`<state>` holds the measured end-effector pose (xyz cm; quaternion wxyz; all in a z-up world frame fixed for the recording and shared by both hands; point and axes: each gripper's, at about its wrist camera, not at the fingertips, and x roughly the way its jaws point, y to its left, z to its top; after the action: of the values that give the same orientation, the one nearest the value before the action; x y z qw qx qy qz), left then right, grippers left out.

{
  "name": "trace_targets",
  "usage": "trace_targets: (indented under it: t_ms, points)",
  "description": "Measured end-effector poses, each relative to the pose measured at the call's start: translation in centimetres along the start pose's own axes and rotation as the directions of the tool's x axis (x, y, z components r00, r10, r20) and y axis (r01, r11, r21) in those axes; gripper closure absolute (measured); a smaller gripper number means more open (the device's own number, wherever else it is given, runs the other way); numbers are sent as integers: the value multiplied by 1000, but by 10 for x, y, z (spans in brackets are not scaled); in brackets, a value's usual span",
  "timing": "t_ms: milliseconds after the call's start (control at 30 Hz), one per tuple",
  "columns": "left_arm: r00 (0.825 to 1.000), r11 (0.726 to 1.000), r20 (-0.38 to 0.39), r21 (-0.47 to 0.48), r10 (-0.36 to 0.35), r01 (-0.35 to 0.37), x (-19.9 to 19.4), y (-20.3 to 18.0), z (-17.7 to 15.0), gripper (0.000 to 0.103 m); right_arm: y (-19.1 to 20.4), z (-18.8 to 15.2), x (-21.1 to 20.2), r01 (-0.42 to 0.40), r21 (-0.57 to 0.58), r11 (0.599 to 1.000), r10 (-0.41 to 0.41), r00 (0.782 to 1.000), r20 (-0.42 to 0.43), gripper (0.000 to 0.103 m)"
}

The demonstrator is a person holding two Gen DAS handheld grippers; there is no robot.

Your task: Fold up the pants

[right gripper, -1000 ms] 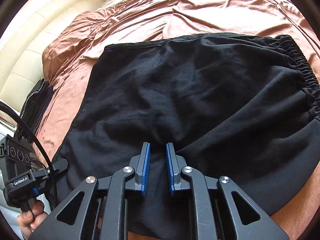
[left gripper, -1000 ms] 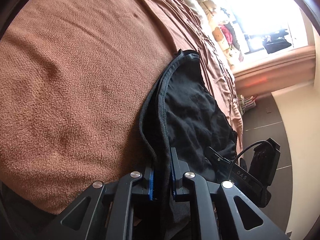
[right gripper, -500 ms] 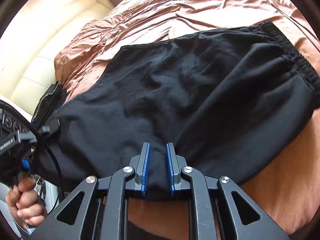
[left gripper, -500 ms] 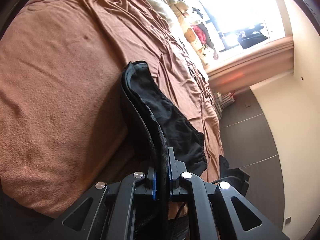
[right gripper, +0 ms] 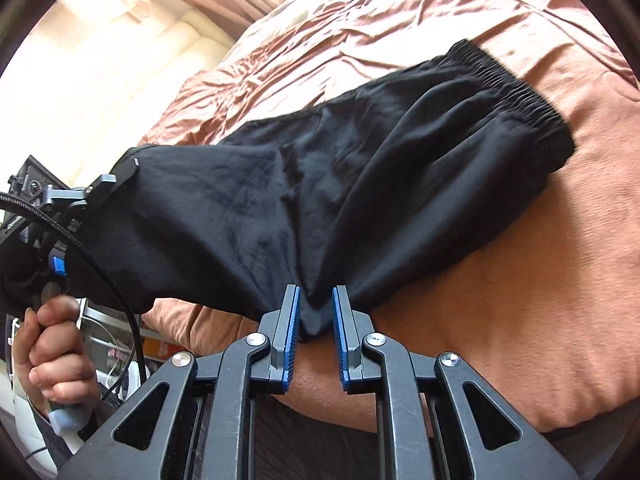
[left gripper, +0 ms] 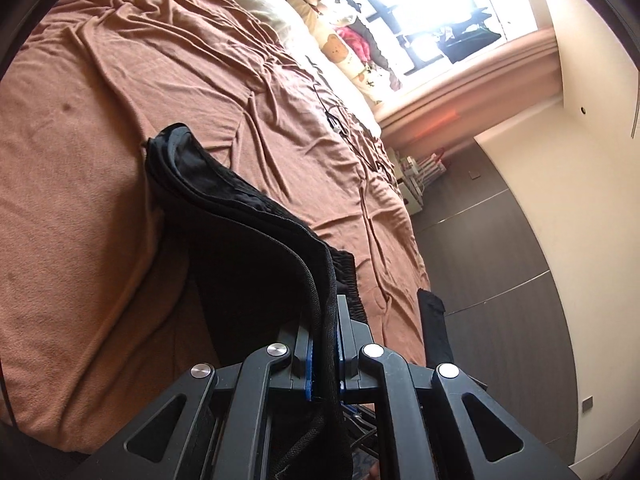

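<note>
Left wrist, pants point(left gripper: 248, 264) clamped in left gripper point(left gripper: 324, 344)

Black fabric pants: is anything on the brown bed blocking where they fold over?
Nothing visible: the black fabric pants hang from the left gripper and right gripper over bare brown bedspread.
</note>
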<state>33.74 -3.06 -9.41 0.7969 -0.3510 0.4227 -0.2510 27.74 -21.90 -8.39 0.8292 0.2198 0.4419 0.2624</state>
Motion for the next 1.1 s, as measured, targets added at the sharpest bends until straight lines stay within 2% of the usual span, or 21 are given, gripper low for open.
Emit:
trace_targets:
  t_ms: [367, 433, 500, 533, 900, 1000, 1067, 1100]
  points:
    - [994, 996, -109, 85, 10, 0, 68, -52, -7, 95, -56, -10, -66, -5, 60, 998, -2, 993, 116, 87]
    - [991, 995, -130, 99, 12, 1, 81, -59, -10, 95, -63, -12, -72, -7, 73, 997, -2, 992, 128, 80]
    - [988, 994, -154, 108, 12, 5, 95, -65, -15, 95, -71, -16, -78, -12, 86, 996, -1, 990, 144, 66]
    - [986, 994, -166, 113, 15, 4, 102, -69, -17, 95, -76, -17, -83, -11, 91, 996, -4, 988, 153, 65]
    - [960, 989, -274, 144, 59, -20, 166, -83, -44, 94, -109, -33, -112, 3, 156, 988, -34, 980, 197, 64]
    - [954, 990, -294, 136, 65, -25, 177, -83, -50, 85, -113, -34, -116, 3, 171, 985, -37, 979, 198, 64]
    - [942, 994, -333, 113, 31, 7, 185, -82, -53, 58, -114, -35, -120, 3, 174, 985, -38, 979, 199, 64]
    - [938, 995, -347, 99, 13, 23, 186, -82, -54, 51, -114, -34, -122, 4, 174, 985, -39, 979, 199, 62]
